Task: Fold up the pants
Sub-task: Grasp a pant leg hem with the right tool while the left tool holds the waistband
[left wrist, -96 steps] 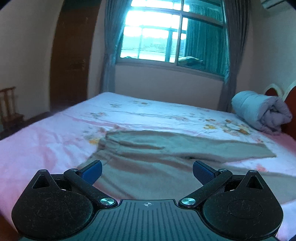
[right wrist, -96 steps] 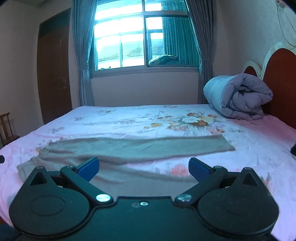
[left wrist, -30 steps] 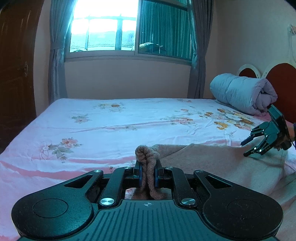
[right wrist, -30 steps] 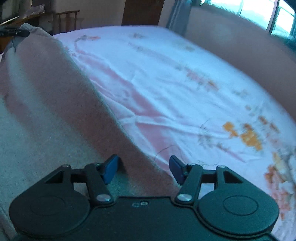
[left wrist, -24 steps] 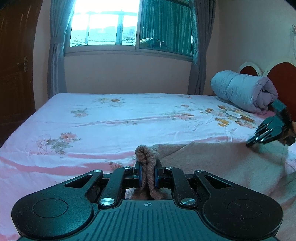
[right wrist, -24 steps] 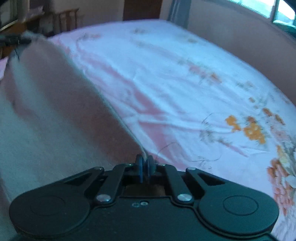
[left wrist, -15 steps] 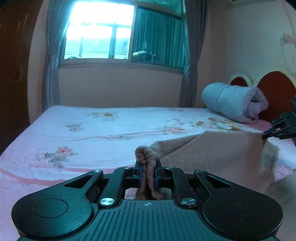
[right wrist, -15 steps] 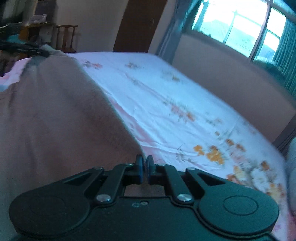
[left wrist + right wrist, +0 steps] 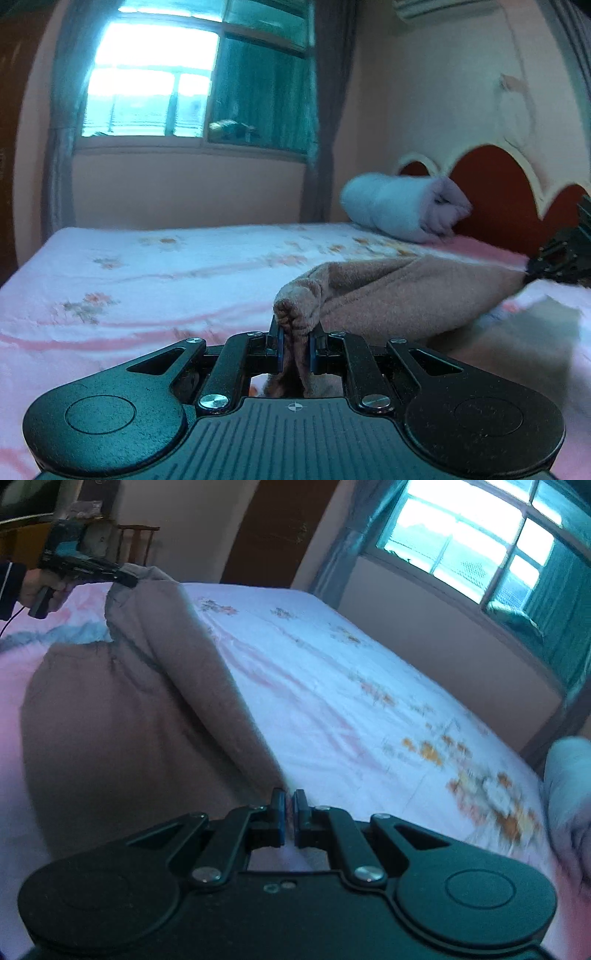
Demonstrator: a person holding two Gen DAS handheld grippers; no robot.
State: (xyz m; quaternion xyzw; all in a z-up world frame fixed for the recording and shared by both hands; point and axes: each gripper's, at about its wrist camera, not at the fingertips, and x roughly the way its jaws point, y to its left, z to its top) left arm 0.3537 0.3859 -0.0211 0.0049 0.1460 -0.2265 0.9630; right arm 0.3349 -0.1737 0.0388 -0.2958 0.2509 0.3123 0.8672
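Between both tongs [image 9: 295, 345] [image 9: 289, 818], pants [image 9: 406, 295] lengthwise, stretched taut.

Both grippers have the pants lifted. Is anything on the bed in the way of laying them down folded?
Nothing visible. The left gripper and right gripper are each shut on an edge of the pants. The sheet beside them is bare; the rolled quilt sits apart by the headboard.

Each camera rides low behind its claw: left faces the headboard [image 9: 495, 192], right the door [image 9: 273, 531]; both share the bed [image 9: 184, 258] and window [image 9: 461, 546].
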